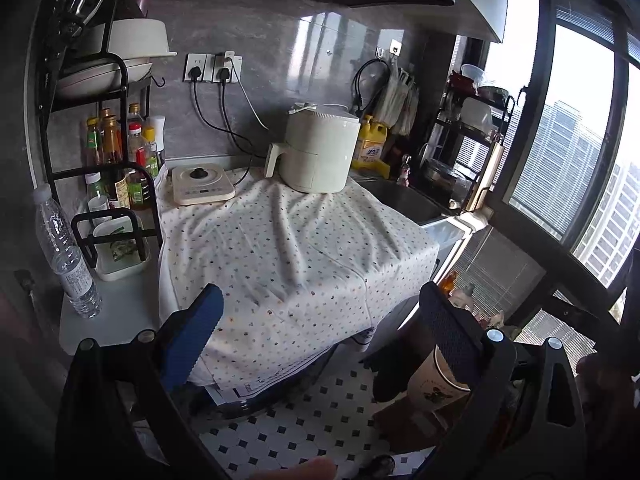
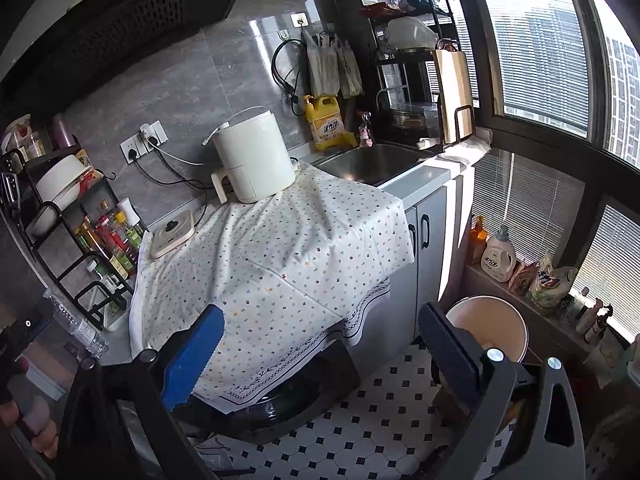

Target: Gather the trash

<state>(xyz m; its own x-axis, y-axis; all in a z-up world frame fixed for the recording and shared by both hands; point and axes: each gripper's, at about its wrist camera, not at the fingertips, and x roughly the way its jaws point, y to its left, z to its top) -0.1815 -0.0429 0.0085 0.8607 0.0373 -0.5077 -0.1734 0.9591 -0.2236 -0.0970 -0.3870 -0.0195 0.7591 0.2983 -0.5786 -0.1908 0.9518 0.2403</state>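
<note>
Water bottle at counter's left edge, both claws spread and holding nothing.

The clear plastic water bottle [image 1: 66, 254] stands upright on the bare counter strip, well left of the left gripper [image 1: 320, 344] and just beside a white tray [image 1: 120, 252] under the black condiment rack [image 1: 116, 168]. In the right wrist view the bottle [image 2: 78, 326] sits far left of the right gripper [image 2: 320, 350]. Each claw's 2 fingers stand apart, over the dotted cloth [image 1: 288, 248] draping the counter. On the cloth rest a white air fryer [image 1: 318, 148] and a small induction cooker [image 1: 202, 184]. A paper cup [image 1: 434, 380] sits low on the right, behind the left claw's right finger; from the right wrist a round white bin [image 2: 492, 330] shows there. The sink [image 2: 372, 162] lies beyond.
</note>
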